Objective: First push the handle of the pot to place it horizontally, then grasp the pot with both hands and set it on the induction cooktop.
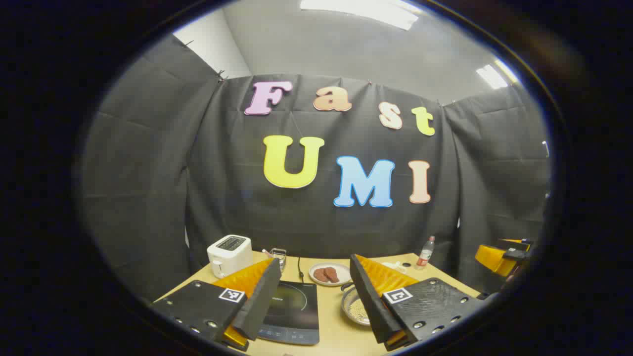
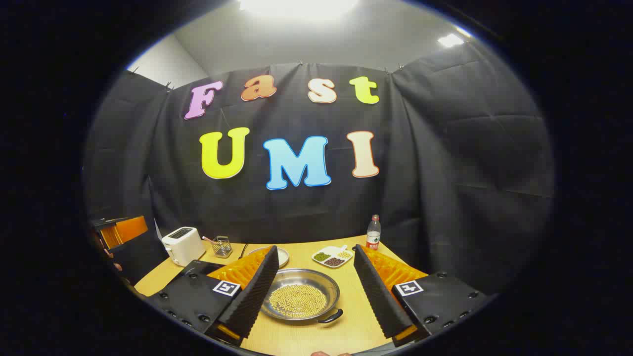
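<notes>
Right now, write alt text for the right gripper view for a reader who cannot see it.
The right gripper hangs open above a metal pot of small yellow beans on a wooden table, its handle pointing toward the camera. Behind stand a white toaster, a divided dish of beans and a bottle.

No wording, brand or number can be made out. The bottle (image 2: 373, 232) toward the right of the right gripper view carries a red label, too small to tell. The cooktop (image 1: 292, 312) at the bottom of the left gripper view has a faint mark near its upper edge, illegible. Each tongs finger bears a square black-and-white marker tag (image 2: 226, 288), a pattern rather than letters.
</notes>
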Demonstrator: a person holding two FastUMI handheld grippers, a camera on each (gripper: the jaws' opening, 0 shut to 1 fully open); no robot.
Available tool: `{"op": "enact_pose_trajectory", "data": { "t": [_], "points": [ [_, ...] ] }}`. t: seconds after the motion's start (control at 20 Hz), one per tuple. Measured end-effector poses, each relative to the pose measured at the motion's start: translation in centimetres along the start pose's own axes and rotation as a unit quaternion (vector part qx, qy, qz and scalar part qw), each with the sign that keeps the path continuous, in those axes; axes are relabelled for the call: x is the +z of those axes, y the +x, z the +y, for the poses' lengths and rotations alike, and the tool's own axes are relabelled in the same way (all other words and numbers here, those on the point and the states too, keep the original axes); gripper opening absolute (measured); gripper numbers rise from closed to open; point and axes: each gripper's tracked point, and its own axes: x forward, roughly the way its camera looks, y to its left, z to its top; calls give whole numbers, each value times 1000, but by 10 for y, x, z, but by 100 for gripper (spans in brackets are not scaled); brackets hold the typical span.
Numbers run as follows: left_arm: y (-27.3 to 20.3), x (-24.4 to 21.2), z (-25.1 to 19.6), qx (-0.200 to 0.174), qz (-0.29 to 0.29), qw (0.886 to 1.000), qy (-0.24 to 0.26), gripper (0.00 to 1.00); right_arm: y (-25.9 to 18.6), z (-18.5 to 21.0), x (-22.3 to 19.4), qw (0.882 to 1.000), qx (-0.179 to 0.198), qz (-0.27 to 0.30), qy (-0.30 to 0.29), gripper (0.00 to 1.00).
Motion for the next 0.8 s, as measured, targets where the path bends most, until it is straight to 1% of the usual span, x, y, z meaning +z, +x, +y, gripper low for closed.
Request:
{"op": "enact_pose_trajectory", "data": {
  "t": [0.05,0.15,0.25,0.3,0.5,0.55,0.6,0.8],
  "points": [
    [-1,1,-1,0,-1,1000,0,82,2,0,1,1000,1,0,1,98],
    [-3,5,-1,0,-5,1000,3,82,3,1,2,1000,2,2,6,96],
    [-6,4,-1,1,-8,1000,11,82,3,-4,1,1000,-3,6,5,98],
    [-7,6,-1,1,-8,1000,13,82,3,-6,-1,1000,-5,6,4,96],
    [-7,3,-2,1,-4,1000,10,82,3,-11,0,1000,-10,5,2,98],
    [-8,2,-3,0,-3,1000,11,86,3,-11,-1,1000,-10,6,2,98],
    [-8,1,-3,0,-2,1000,11,82,3,-11,-2,1000,-10,7,2,98],
    [-7,2,-7,-1,-3,1000,9,82,4,-12,-11,1000,-7,20,-7,98]
  ]
}}
